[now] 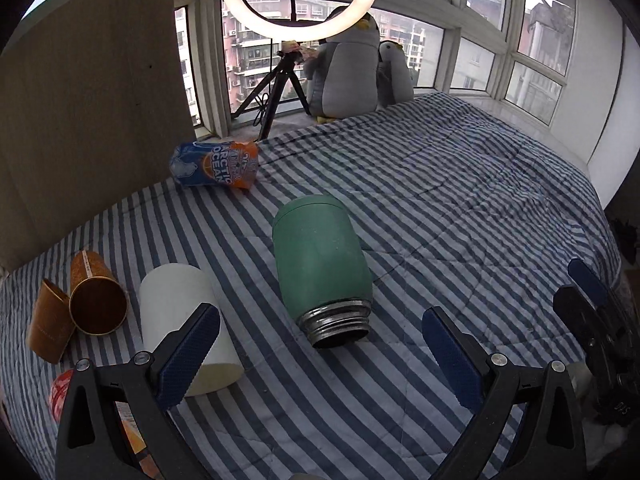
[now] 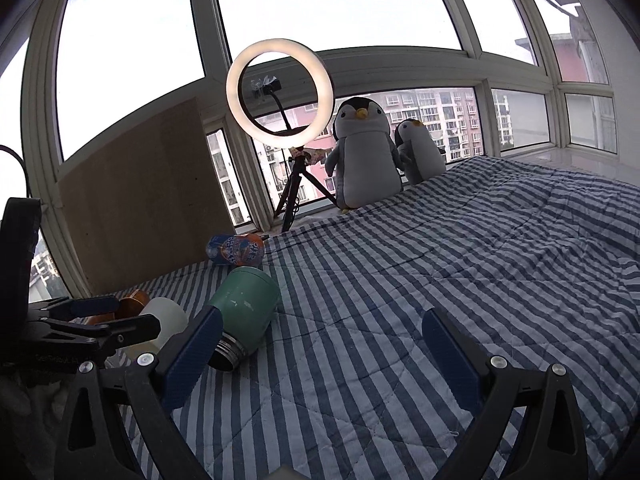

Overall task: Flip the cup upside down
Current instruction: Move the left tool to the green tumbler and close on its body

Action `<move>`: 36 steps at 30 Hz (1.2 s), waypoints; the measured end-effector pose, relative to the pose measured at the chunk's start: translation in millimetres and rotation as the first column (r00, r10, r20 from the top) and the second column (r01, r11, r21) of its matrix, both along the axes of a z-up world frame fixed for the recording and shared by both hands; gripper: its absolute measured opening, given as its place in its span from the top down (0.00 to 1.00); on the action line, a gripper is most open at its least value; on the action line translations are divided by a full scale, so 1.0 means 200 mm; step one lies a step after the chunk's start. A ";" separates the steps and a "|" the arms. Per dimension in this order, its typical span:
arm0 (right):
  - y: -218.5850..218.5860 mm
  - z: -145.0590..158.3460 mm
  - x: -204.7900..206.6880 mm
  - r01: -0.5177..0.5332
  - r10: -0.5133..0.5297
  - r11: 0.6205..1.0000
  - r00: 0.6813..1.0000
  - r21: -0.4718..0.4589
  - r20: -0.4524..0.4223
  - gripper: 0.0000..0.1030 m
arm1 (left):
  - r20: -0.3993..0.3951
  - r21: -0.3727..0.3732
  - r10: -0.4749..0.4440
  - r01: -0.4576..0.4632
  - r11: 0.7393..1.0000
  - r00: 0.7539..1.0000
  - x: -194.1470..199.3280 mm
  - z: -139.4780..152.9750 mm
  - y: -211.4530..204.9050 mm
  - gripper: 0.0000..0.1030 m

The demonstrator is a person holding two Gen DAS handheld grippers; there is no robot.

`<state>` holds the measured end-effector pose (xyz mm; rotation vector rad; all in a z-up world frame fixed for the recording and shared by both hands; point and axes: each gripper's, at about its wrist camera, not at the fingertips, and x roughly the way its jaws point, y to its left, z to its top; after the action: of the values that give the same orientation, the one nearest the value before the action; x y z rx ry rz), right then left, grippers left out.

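Striped blue-and-white bedding [image 1: 420, 200] covers the bed, with tall windows and two plush penguins [image 2: 362, 156] behind it. On the quilt a green cup [image 1: 320, 256] lies on its side, its threaded metal mouth turned toward the left claw [image 1: 320, 354], which hangs just short of it with both padded fingers spread wide and nothing between them. The right claw [image 2: 320, 354] is likewise spread and empty; the cup sits off to its left, near its left finger. A white cup [image 1: 180, 312] and brown paper cups [image 1: 92, 300] lie further left.
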<state>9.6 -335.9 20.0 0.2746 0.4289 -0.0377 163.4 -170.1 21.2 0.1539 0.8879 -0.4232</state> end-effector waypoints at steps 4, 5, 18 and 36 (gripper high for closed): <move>-0.10 -0.03 -0.05 0.016 -0.016 1.000 1.000 0.021 0.010 0.04 | -0.106 0.052 0.022 -0.017 0.998 0.994 0.22 -0.08 -0.18 0.00; -0.11 -0.03 -0.07 0.016 -0.017 1.000 1.000 0.020 0.012 0.04 | -0.117 0.065 0.019 -0.012 0.998 0.993 0.26 -0.10 -0.23 0.00; -0.20 -0.08 -0.12 0.005 -0.005 1.000 0.999 0.004 0.052 0.04 | -0.212 0.170 0.079 -0.043 0.985 0.974 0.51 -0.27 -0.32 0.10; -0.23 -0.10 -0.14 0.027 -0.028 0.999 0.998 0.019 0.047 0.04 | -0.242 0.221 0.061 -0.006 0.975 0.968 0.53 -0.37 -0.32 0.14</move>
<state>-17.8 -381.9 -0.7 0.2993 0.3787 -0.0544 269.2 -235.1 -52.3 0.2923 1.1819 -0.3154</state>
